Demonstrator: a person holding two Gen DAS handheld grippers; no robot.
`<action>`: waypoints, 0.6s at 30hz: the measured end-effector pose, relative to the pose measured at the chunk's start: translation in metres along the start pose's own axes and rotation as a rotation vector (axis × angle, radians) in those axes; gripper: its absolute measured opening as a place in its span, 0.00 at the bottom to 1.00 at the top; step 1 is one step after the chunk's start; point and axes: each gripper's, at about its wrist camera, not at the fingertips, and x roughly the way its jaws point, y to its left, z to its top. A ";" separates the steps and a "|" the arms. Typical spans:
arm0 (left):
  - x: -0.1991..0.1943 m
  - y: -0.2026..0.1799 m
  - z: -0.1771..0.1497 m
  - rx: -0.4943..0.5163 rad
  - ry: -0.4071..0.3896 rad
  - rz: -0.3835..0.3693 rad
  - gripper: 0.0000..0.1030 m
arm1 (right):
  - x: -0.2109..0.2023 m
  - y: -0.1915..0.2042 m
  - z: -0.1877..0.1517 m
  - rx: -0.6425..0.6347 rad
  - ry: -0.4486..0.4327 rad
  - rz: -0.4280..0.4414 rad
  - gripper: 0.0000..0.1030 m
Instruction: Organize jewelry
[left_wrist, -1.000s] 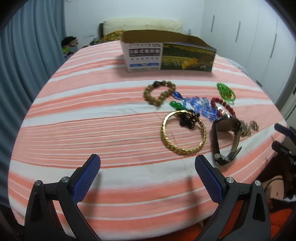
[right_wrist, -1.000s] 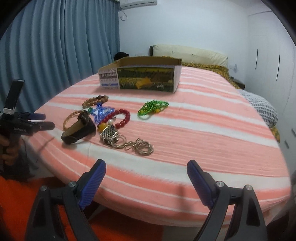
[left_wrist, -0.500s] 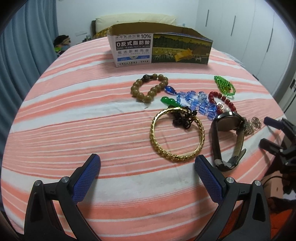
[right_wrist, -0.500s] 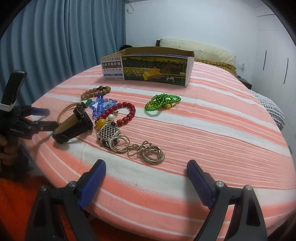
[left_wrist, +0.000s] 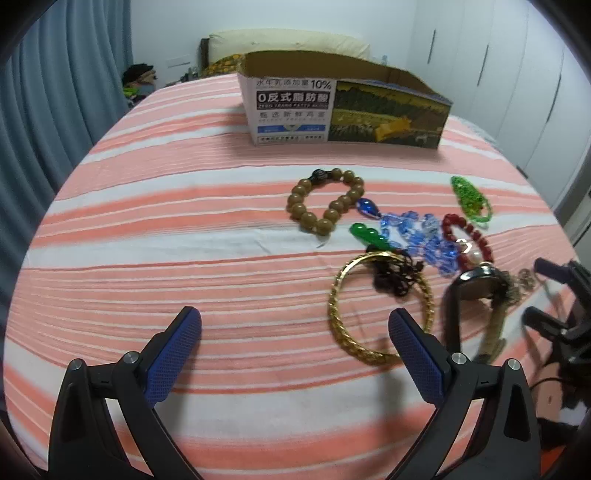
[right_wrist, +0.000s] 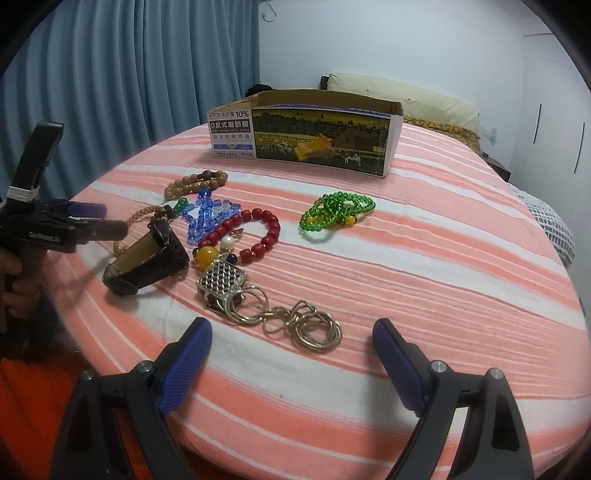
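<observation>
Jewelry lies on a pink-and-white striped bed: a gold bangle (left_wrist: 380, 306), a brown bead bracelet (left_wrist: 325, 205), blue crystal beads (left_wrist: 413, 236), a red bead bracelet (right_wrist: 255, 230), green beads (right_wrist: 334, 214), a black watch (right_wrist: 146, 264) and a silver pendant on a chain (right_wrist: 269, 301). An open cardboard box (left_wrist: 343, 107) stands behind them. My left gripper (left_wrist: 295, 350) is open and empty, low over the bed, left of the bangle. My right gripper (right_wrist: 291, 354) is open and empty, just in front of the silver chain.
Blue curtains (right_wrist: 129, 74) hang on the left. White wardrobe doors (left_wrist: 517, 74) stand on the right. A pillow (right_wrist: 406, 96) lies at the bed's head. The bed's near edge (right_wrist: 258, 424) is below my right gripper.
Both grippers have moved forward toward the jewelry, which looks larger and nearer. Both stay open; nothing on the bed has moved.
</observation>
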 end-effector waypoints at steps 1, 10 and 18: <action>0.001 0.000 0.000 0.004 0.005 0.011 0.98 | 0.000 0.000 0.001 -0.002 0.002 0.002 0.88; 0.005 0.003 -0.001 0.010 0.024 0.062 0.99 | -0.008 0.007 0.022 -0.068 -0.013 -0.015 0.85; 0.004 0.006 -0.001 -0.008 0.040 0.080 0.99 | -0.008 0.034 0.057 0.014 -0.026 0.218 0.65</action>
